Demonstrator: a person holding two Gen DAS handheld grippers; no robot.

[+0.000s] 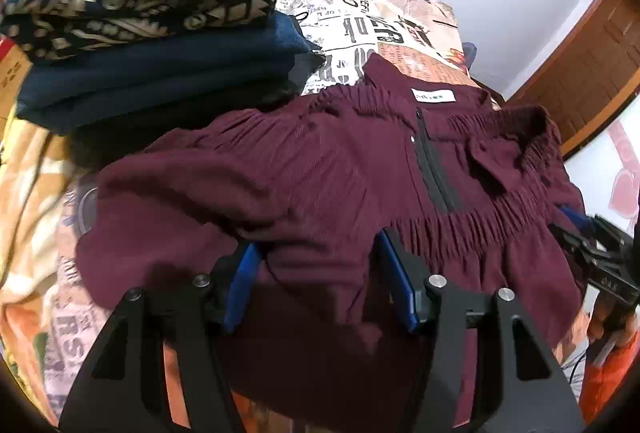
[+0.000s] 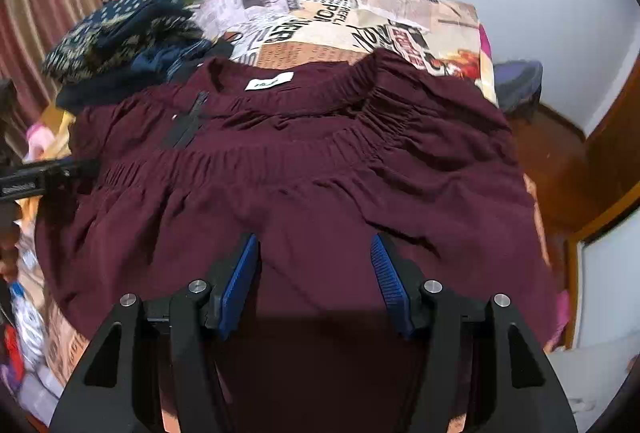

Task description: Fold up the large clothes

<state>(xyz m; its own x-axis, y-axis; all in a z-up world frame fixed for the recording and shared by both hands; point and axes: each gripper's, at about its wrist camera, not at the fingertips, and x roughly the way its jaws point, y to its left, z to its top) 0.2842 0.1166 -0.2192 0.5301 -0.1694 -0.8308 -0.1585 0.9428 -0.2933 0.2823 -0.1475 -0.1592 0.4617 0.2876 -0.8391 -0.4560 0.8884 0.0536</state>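
Note:
A dark maroon garment (image 1: 320, 161) (image 2: 320, 161) lies spread on the bed, its gathered elastic bands, white label (image 1: 433, 96) (image 2: 269, 81) and black zip (image 1: 434, 161) (image 2: 188, 125) facing up. My left gripper (image 1: 316, 245) hovers over the garment's near left part, open, blue pads apart with cloth lying below them, not pinched. Over the near right part my right gripper (image 2: 314, 239) is also open, nothing pressed between its pads. Each gripper shows at the edge of the other's view: right gripper (image 1: 592, 233), left gripper (image 2: 40, 173).
A stack of folded clothes (image 1: 140, 33) (image 2: 120, 37), navy with a gold pattern on top, sits at the far left of the bed. The newspaper-print bedcover (image 1: 360, 21) (image 2: 320, 17) shows beyond the garment. A wooden door (image 1: 592, 65) and white wall stand to the right.

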